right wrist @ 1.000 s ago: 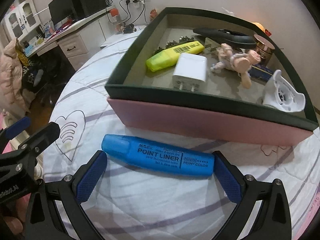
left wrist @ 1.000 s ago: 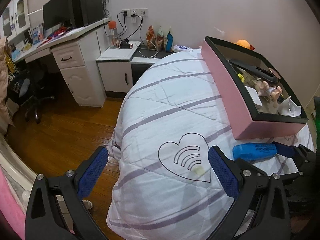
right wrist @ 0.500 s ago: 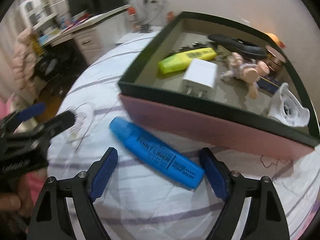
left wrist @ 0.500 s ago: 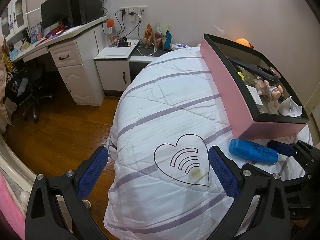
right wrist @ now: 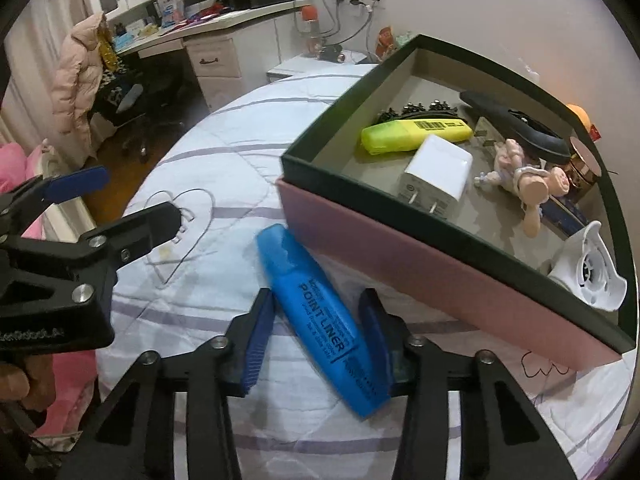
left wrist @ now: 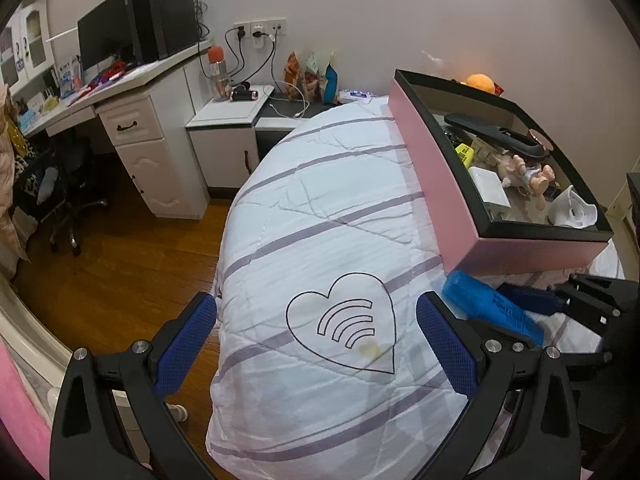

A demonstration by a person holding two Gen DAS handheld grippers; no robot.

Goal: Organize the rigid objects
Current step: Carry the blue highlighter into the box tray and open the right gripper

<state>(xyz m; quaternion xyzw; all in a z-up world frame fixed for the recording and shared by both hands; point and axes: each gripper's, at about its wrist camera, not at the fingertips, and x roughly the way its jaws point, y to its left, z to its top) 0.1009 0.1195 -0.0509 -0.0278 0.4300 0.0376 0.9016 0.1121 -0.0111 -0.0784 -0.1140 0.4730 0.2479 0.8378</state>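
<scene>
A blue highlighter [right wrist: 320, 316] lies on the white striped quilt against the pink box [right wrist: 400, 256]. My right gripper [right wrist: 320, 336] has its blue pads close on both sides of the highlighter, touching or nearly touching it. The highlighter [left wrist: 488, 308] also shows in the left wrist view beside the right gripper's fingertips [left wrist: 532, 300]. My left gripper [left wrist: 316, 340] is open and empty above the heart print on the quilt [left wrist: 344, 320]. The box holds a yellow highlighter [right wrist: 412, 134], a white charger [right wrist: 436, 176], a doll [right wrist: 524, 180] and a white plastic part [right wrist: 592, 272].
The pink box with a dark rim [left wrist: 460, 168] stands on the bed at the right. A white desk [left wrist: 132, 120] and a nightstand [left wrist: 228, 136] stand beyond the bed, with wooden floor [left wrist: 120, 260] to the left. An office chair [left wrist: 68, 196] is under the desk.
The right gripper has turned and its jaws have narrowed around the blue highlighter, which now points away along the fingers. The left gripper has barely moved.
</scene>
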